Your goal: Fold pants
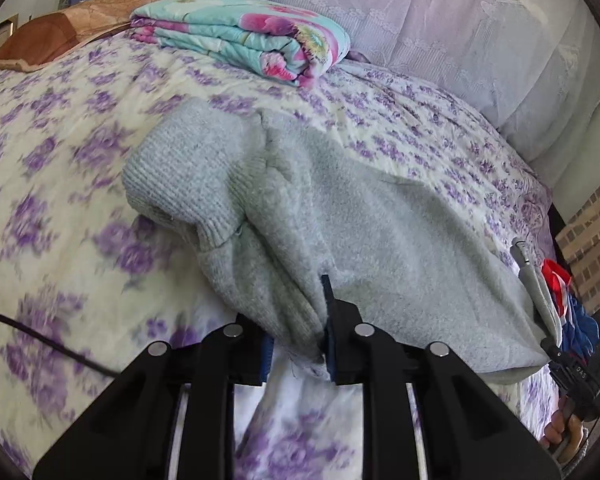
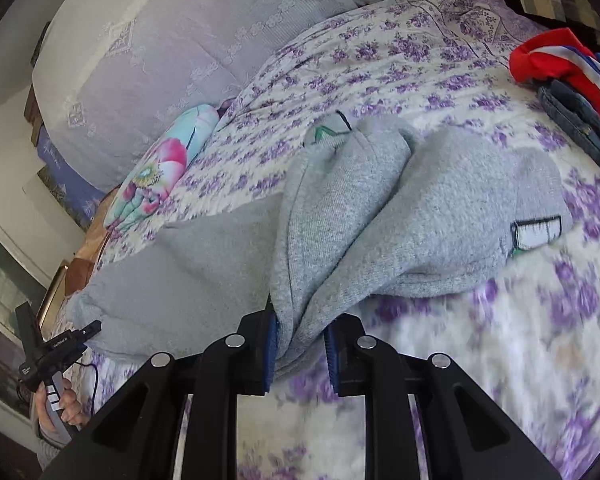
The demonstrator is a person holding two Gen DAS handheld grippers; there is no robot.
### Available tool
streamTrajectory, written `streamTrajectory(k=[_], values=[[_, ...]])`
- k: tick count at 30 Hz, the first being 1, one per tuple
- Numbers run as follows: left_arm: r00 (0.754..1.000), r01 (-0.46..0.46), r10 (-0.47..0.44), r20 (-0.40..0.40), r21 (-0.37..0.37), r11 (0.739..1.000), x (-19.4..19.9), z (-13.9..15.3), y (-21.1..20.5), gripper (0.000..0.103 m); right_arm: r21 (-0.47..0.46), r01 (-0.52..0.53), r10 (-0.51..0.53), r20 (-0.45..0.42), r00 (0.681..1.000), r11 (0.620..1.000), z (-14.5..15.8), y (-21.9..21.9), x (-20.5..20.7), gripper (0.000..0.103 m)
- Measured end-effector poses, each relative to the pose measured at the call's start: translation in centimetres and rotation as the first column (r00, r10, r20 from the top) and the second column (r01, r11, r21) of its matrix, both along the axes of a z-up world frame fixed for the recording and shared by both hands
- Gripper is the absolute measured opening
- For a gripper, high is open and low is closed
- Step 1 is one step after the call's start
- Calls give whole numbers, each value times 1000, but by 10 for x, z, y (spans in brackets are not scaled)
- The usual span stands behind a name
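Note:
Grey fleece pants [image 1: 340, 216] lie on a bed with a purple-flowered cover [image 1: 60, 184]. My left gripper [image 1: 298, 344] is shut on a bunched edge of the pants near a ribbed cuff [image 1: 180, 176], holding it above the bed. My right gripper [image 2: 300, 344] is shut on a folded edge of the same pants [image 2: 380, 216], near the end with a white label [image 2: 538, 232]. The cloth hangs stretched between the two. The right gripper also shows at the right edge of the left wrist view [image 1: 576, 364], and the left gripper at the lower left of the right wrist view [image 2: 56, 352].
A folded flowered blanket [image 1: 252, 32] and a brown pillow [image 1: 72, 28] lie at the head of the bed. A lilac quilt [image 1: 440, 28] runs along the far side. Red, white and blue clothes [image 2: 560, 64] and denim [image 2: 580, 120] lie at the bed's end. A black cable [image 1: 40, 336] crosses the cover.

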State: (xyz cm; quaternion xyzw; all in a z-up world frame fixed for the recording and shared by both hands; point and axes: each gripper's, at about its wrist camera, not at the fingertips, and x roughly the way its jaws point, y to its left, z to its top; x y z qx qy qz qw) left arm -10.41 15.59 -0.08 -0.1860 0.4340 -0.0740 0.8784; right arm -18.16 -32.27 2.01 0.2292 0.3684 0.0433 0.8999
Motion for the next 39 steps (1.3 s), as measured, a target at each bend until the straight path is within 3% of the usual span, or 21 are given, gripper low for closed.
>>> streamTrajectory(k=[3,5,7,9,10,12,14,16,19,24,26,27,28,30,31,34,35,37,38,39], values=[[1000,-6,6,2,16,1000,-26,-2,4,19,26,-2,2,1,1000,1000,-2,1,-26,20],[1000,-6,6,5,41,999,-32,-4,5,25,0,-8,8,-5,1000,1000,-3,3,-32,23],[999,-43,45,-20,74,996,-32,-7,7,43,-87,0,-5,-61,998,996,-9,5,-33,54],[998,-58,58,0,68,996,-41,0,11,58,-124,27,-35,-59,998,992,-3,-3,-45,66],[998,-65,63,29,73,995,-48,6,13,73,-119,30,-33,-26,999,992,3,-8,-56,65],[990,-115,103,98,128,985,-62,21,15,84,-124,83,-79,42,996,989,17,-23,-76,65],[987,-109,88,132,165,980,-66,31,14,86,-73,137,-134,47,990,988,20,-47,-82,65],[991,-84,64,120,167,982,-64,32,11,86,56,213,-213,-4,977,976,7,-77,-78,67],[996,-67,55,73,162,985,-57,17,9,86,265,270,-255,-90,963,926,-25,-107,-67,66],[997,-79,76,28,176,981,-36,-4,13,86,295,304,-291,-85,953,906,-36,-119,-34,60],[996,-82,76,37,202,976,-25,-5,10,86,271,306,-291,-92,952,913,-41,-117,-17,42],[996,-86,80,37,216,973,-20,-5,9,86,286,296,-284,-84,955,911,-43,-116,-12,23],[996,-88,82,36,220,971,-15,-5,8,86,305,286,-277,-71,958,909,-41,-115,-12,20],[995,-98,89,53,207,974,-12,2,11,83,251,256,-270,24,962,934,-13,-114,-26,19],[993,-105,93,72,201,974,-12,8,13,75,198,240,-259,76,963,951,7,-113,-36,19],[992,-104,89,87,190,976,-12,24,18,68,149,206,-220,87,972,967,40,-122,-61,16],[993,-96,82,80,190,977,-12,25,18,68,88,215,-221,63,973,973,42,-123,-66,16],[995,-90,82,48,222,971,-13,19,16,68,-143,222,-236,-85,968,964,22,-124,-66,16],[996,-87,83,27,235,968,-14,14,15,69,-229,268,-305,-142,942,936,7,-130,-70,16],[997,-79,78,12,235,969,-18,9,15,70,-233,318,-360,-168,918,919,-4,-138,-81,16]])
